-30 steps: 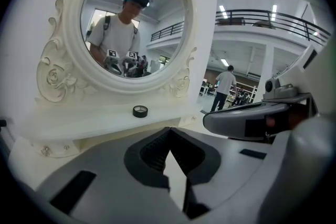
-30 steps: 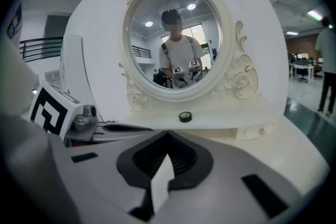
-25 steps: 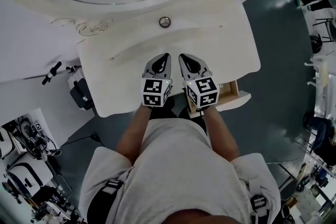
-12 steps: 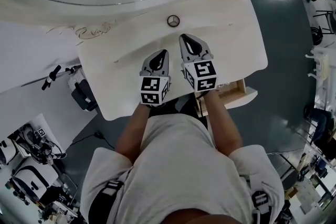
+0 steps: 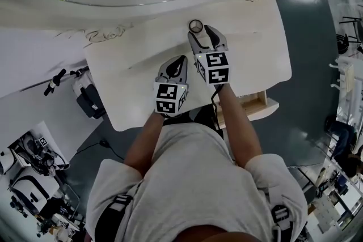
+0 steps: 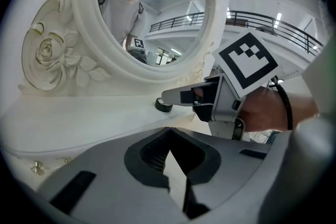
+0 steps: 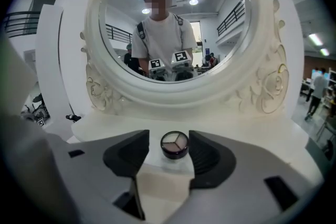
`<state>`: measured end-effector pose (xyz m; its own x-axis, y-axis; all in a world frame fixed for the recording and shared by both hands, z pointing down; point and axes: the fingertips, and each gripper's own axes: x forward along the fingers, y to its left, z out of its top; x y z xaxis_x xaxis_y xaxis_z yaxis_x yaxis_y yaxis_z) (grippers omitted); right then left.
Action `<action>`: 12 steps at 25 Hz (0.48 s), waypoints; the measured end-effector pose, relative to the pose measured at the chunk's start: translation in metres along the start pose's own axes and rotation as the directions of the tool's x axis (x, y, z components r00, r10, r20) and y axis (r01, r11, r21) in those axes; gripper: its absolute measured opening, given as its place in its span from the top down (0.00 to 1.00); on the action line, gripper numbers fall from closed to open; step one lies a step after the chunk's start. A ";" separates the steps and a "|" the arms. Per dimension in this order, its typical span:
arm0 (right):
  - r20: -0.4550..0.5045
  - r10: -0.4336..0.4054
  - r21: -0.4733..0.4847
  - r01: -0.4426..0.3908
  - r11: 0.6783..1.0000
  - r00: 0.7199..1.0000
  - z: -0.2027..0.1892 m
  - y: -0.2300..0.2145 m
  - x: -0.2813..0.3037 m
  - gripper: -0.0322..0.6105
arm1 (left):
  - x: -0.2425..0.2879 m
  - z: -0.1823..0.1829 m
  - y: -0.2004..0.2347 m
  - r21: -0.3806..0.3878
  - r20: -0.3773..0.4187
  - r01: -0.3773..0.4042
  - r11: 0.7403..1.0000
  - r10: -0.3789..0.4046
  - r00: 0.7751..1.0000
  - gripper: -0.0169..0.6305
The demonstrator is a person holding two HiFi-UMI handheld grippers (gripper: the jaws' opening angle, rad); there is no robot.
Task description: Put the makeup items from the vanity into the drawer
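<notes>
Head view, nearest first: a person's two forearms, stretched forward past the near edge of the vanity top (image 5: 136,65). At the near right corner, a wooden drawer (image 5: 249,103) pulled out from under that edge.

Over the near middle of the vanity top, the left gripper (image 5: 178,60), pointing toward the far edge. Seen along its own jaws in the left gripper view: tips pressed together, nothing between them.

Farther in and just to its right, the right gripper (image 5: 204,34), close to the far edge. Seen in the right gripper view: jaws spread wide, having just been opening, with a small round compact (image 7: 174,145) standing between the tips. Pads clear of it on both sides, so no grip. Three shades showing in its round top.

Compact (image 5: 195,25) resting on the vanity top at the middle of the far edge, just in front of the mirror frame. From the left gripper view, the same compact (image 6: 163,106) just below the right gripper's tip.

Beyond, along the far edge, a round mirror (image 7: 168,18) in a carved white frame, reflecting the person and both grippers.
</notes>
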<state>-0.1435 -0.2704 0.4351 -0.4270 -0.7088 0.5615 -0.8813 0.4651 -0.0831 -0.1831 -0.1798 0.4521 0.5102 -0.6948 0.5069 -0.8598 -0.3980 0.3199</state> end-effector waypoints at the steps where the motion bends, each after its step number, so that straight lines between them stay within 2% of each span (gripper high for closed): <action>1: -0.008 -0.005 -0.001 0.005 1.000 1.000 -0.001 -0.001 0.004 0.58 | 0.001 0.000 0.001 -0.001 -0.001 0.001 1.000 -0.001 1.000 0.96; 4: -0.038 -0.023 -0.011 0.022 1.000 0.999 -0.006 -0.004 0.016 0.55 | 0.003 -0.001 0.005 -0.005 -0.004 0.004 1.000 -0.004 1.000 0.96; 12: -0.106 -0.052 -0.041 0.048 0.998 0.993 -0.018 -0.006 0.031 0.55 | 0.000 -0.002 0.010 -0.035 -0.009 -0.003 0.999 0.002 1.000 0.96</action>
<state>-0.1484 -0.2857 0.4676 -0.3569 -0.6719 0.6490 -0.8917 0.4521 -0.0224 -0.1919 -0.1832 0.4569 0.5082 -0.6901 0.5152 -0.8600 -0.3750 0.3460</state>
